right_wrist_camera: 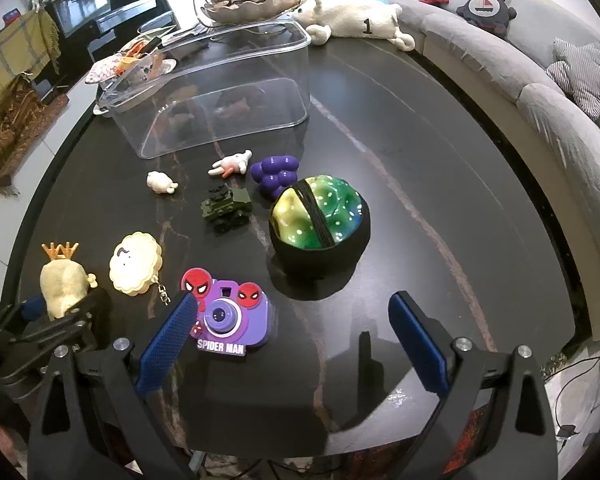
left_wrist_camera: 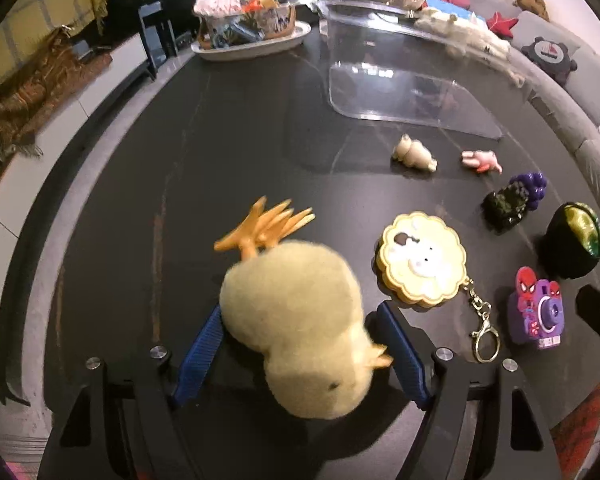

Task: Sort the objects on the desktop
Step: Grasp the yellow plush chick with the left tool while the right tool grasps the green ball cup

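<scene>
we read "spider man" on the purple toy camera [right_wrist_camera: 230, 316], which sits just beside our right gripper [right_wrist_camera: 290, 344]'s left finger; that gripper's blue ribbed pads stand wide apart with nothing between them. our left gripper [left_wrist_camera: 300, 354] is clamped on the fuzzy yellow chick [left_wrist_camera: 296, 320], orange feet pointing away. a "1" shows on the white plush [right_wrist_camera: 356, 20] behind the clear plastic bin [right_wrist_camera: 220, 92]. on the dark marbled table [right_wrist_camera: 400, 160]: scalloped cookie keychain [left_wrist_camera: 422, 264], green toy truck [right_wrist_camera: 228, 206], purple grapes [right_wrist_camera: 276, 172], shiny green-yellow ball [right_wrist_camera: 320, 216].
</scene>
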